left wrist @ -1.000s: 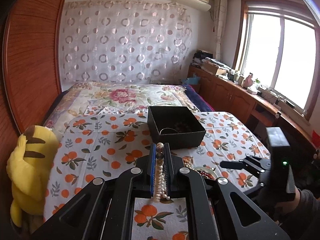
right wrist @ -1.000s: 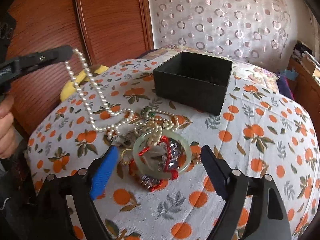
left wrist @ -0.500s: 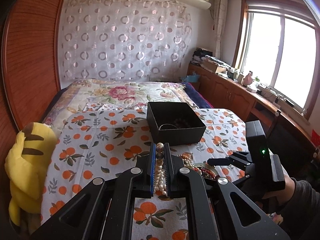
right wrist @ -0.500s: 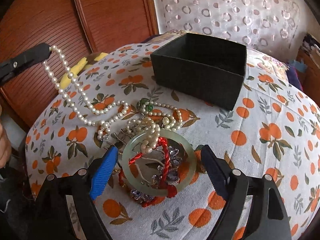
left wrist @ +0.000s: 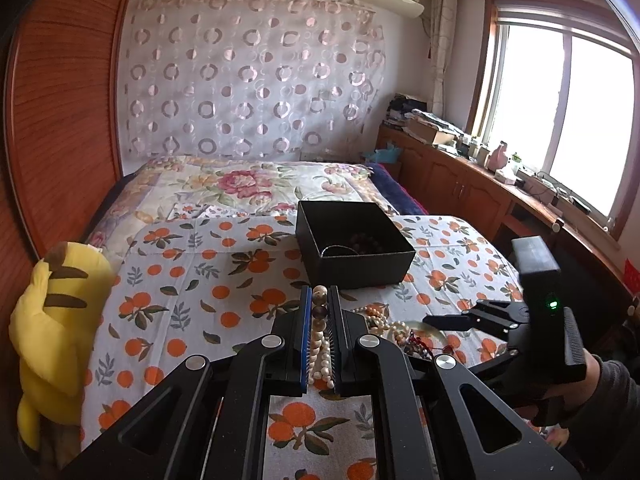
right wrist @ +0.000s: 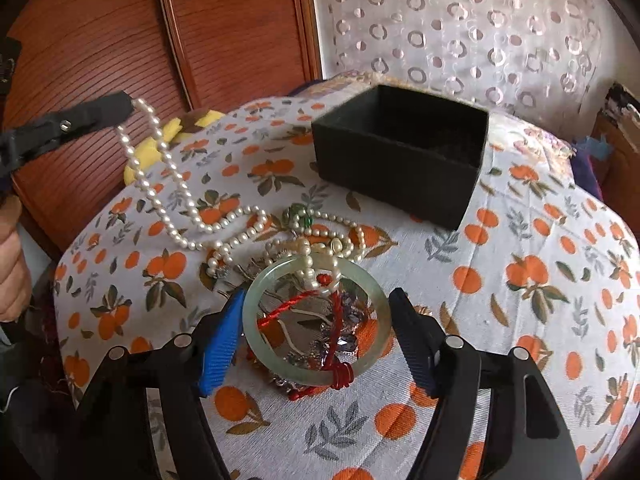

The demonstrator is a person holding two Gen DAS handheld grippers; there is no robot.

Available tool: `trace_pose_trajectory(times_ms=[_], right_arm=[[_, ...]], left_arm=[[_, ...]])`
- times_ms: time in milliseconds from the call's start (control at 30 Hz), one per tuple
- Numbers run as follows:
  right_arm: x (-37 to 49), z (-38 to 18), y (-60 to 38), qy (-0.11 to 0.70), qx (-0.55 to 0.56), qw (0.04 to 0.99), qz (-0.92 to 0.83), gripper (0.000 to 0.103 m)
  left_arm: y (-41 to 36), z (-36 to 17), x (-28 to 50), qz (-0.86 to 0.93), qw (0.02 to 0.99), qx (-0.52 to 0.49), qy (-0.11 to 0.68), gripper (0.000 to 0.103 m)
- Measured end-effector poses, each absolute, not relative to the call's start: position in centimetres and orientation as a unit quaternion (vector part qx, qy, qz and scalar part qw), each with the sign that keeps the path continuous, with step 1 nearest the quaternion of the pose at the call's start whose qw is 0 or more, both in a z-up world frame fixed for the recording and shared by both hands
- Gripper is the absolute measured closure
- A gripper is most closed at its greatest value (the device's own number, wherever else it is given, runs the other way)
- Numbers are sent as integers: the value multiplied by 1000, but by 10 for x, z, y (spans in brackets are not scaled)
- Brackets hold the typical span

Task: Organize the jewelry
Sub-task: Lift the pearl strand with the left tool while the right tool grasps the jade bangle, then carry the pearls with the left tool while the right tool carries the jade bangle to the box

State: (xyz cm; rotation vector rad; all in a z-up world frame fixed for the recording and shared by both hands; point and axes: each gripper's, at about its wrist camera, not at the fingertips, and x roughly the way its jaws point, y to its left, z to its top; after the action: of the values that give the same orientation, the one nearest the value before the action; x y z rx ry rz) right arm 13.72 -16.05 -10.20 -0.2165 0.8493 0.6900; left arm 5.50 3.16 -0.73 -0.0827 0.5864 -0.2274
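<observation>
Left tongs (left wrist: 319, 312) are clamped narrow on a pearl necklace (right wrist: 168, 184), which hangs from their tips (right wrist: 120, 106) and trails down onto the orange-print cloth (right wrist: 520, 280) of the worktop, toward its left edge. Right tongs (right wrist: 316, 316) stand wide apart, low over the jewelry pile, their fingers flanking a pale green bangle (right wrist: 372, 300) wound with red cord; contact is unclear. Beyond the pile sits a black box (right wrist: 404, 160), open. No writing is readable.

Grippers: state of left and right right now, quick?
Left gripper: shut on the pearl necklace, lifting one end.
Right gripper: open, fingers either side of the jade bangle, not gripping.
</observation>
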Motion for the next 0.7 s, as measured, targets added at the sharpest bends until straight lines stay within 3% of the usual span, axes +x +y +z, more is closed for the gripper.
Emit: trace_pose_trajectory(times_ms=[367,700], right_arm=[[131,-60,-178,355,-103,873,319,29],[140,-50,-194,346,-92,882,307,29]], left_arm=[[32,-4,58,-115,951,-41,285,96],[20,37,66,-125,960,-22,250,96]])
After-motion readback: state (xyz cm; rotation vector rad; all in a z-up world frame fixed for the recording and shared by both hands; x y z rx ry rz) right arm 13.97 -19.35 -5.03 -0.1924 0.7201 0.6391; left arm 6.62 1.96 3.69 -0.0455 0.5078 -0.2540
